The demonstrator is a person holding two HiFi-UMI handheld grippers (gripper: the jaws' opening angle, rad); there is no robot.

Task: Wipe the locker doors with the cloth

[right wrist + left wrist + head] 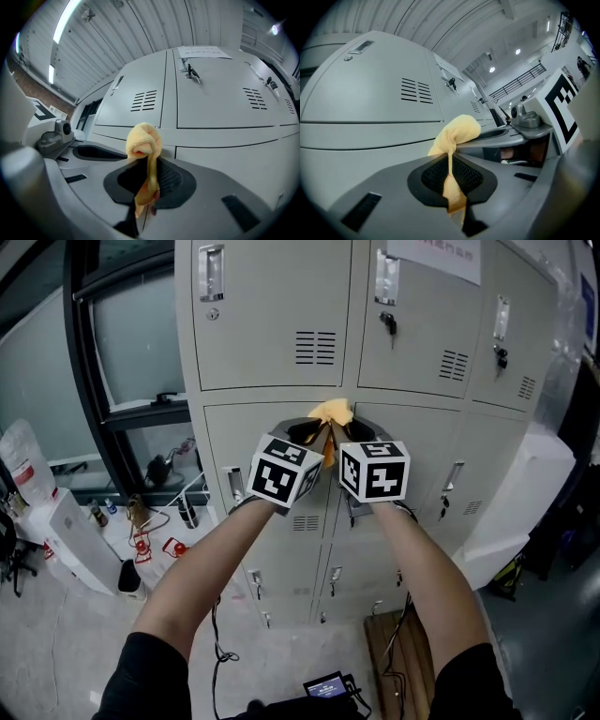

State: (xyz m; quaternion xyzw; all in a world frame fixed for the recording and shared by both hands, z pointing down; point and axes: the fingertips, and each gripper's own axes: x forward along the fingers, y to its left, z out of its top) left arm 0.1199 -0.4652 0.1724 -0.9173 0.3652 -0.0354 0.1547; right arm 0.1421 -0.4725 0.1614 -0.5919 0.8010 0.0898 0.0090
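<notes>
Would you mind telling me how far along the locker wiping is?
Done: the yellow cloth is clamped in both tongs, left gripper and right gripper. In hand: it is held up by the locker doors, at the seam under the top row. Left: the wiping itself; no door shows wipe marks.

I can read nothing here: the paper notice (433, 253) on the locker door (422, 334) at the upper right carries print too blurred to make out.

the head camera looks down from behind at the locker doors (272, 324) at 12 o'clock, while both gripper cameras, close up, share those doors and the cloth (333, 412).
</notes>
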